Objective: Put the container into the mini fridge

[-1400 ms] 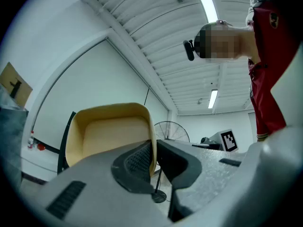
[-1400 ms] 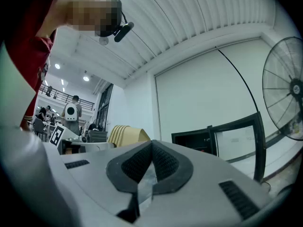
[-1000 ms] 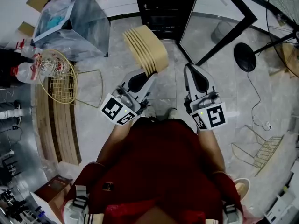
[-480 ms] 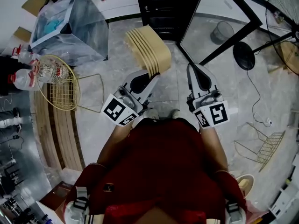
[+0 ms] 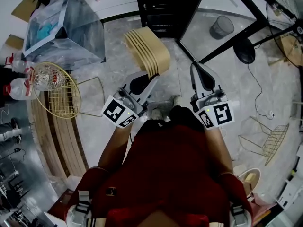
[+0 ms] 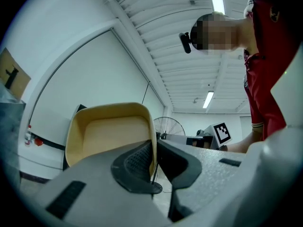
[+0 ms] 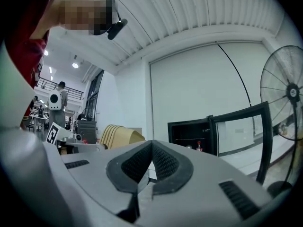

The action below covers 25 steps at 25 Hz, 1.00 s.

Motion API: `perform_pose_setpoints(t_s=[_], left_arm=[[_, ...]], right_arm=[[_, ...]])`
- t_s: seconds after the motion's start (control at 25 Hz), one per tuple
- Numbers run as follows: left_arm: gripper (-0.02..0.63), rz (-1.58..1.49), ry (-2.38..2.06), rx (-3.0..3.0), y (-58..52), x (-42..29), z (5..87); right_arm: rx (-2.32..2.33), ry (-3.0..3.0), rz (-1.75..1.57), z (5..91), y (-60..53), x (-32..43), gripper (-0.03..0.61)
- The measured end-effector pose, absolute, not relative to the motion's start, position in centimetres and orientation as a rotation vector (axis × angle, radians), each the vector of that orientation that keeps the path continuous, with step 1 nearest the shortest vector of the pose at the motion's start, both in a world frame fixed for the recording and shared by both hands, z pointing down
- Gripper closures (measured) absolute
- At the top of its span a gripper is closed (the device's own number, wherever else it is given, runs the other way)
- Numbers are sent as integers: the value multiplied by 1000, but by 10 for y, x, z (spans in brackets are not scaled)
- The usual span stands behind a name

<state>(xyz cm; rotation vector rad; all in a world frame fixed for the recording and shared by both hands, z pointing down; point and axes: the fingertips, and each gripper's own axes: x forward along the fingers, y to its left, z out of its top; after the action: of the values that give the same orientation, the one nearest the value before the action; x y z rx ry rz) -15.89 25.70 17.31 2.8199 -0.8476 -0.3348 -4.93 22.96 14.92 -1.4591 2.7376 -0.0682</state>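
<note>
A stack of tan plastic containers (image 5: pixel 147 48) hangs over the floor in front of me, with my left gripper (image 5: pixel 150 75) shut on its near rim. In the left gripper view the container's wall (image 6: pixel 108 135) is pinched between the left gripper's (image 6: pixel 154 155) dark pads. My right gripper (image 5: pixel 197 69) is level with it on the right, shut and empty; its pads meet in the right gripper view (image 7: pixel 151 149). The black mini fridge (image 5: pixel 158 6) stands just beyond, its glass door (image 5: pixel 222 25) swung open to the right. The right gripper view shows the fridge's open front (image 7: pixel 189 135) and the container stack (image 7: pixel 118 135).
A clear plastic bin (image 5: pixel 61 25) sits at far left, with a round wire basket (image 5: pixel 59 85) and water bottles (image 5: pixel 21 86) below it. A standing fan (image 5: pixel 286 13) with its base (image 5: pixel 245 56) and cable is at right. A wire rack (image 5: pixel 267 148) lies on the floor.
The view has drifted slightly and a shoe now shows below the grippers. The left gripper still holds the container; both grippers have hardly moved relative to the fridge.
</note>
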Motion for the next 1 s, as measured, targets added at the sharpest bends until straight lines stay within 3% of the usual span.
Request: perform_pose_setpoints(t_s=[1.0], left_arm=[[578,-135,-852,2831,103,-85,210]], right_arm=[[-1471,2719,-100,186,58,25,581]])
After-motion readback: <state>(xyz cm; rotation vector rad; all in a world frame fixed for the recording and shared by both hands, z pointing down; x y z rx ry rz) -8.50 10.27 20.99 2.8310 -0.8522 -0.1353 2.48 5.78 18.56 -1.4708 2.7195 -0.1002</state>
